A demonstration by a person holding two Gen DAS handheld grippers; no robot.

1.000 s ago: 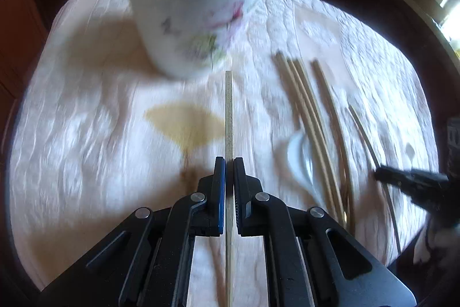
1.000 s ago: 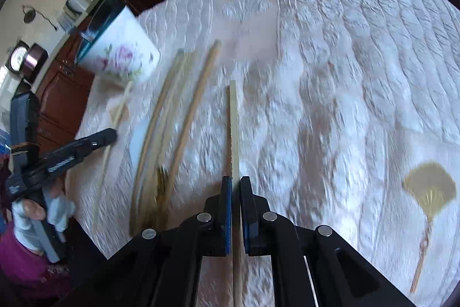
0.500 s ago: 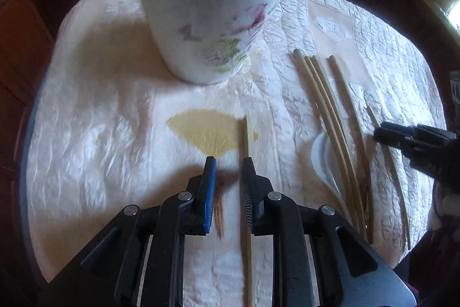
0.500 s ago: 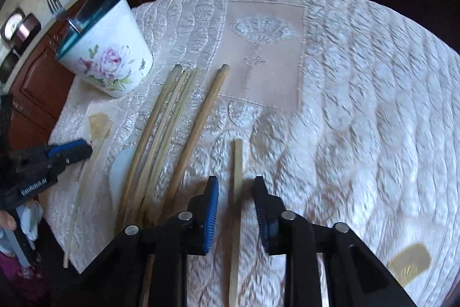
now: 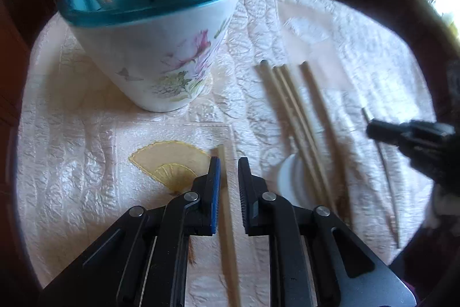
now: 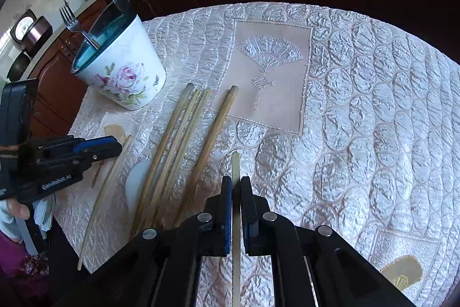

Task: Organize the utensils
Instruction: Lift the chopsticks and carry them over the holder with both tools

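The left tool (image 5: pixel 228 163) has its jaws apart, with a pale wooden chopstick (image 5: pixel 227 209) lying loose in the gap on the quilted surface (image 5: pixel 72 157), close against the blue-padded jaw and running back under the tool body. The right tool (image 6: pixel 235 183) has its jaws drawn together on a second chopstick (image 6: pixel 235 166), whose blunt tip pokes out just ahead of the pads; it looks pinched, though whether it is lifted off the cloth cannot be told. Ahead and to the left of both tools stands the floral holder (image 5: pixel 161 48) with a teal rim, already carrying a fork (image 6: pixel 72 22). Between the two tools lie four more sticks (image 6: pixel 184 134) side by side, their near ends over a small white dish (image 5: pixel 289 180). These sticks should be very light, stiff and smooth, so they are likely to swivel or slide in a pinch taken far from the middle. A hold nearer mid-length, square across the shaft, would probably keep one level for dropping into the holder. The puffy cloth gives little firm backing, so closing low risks catching fabric.
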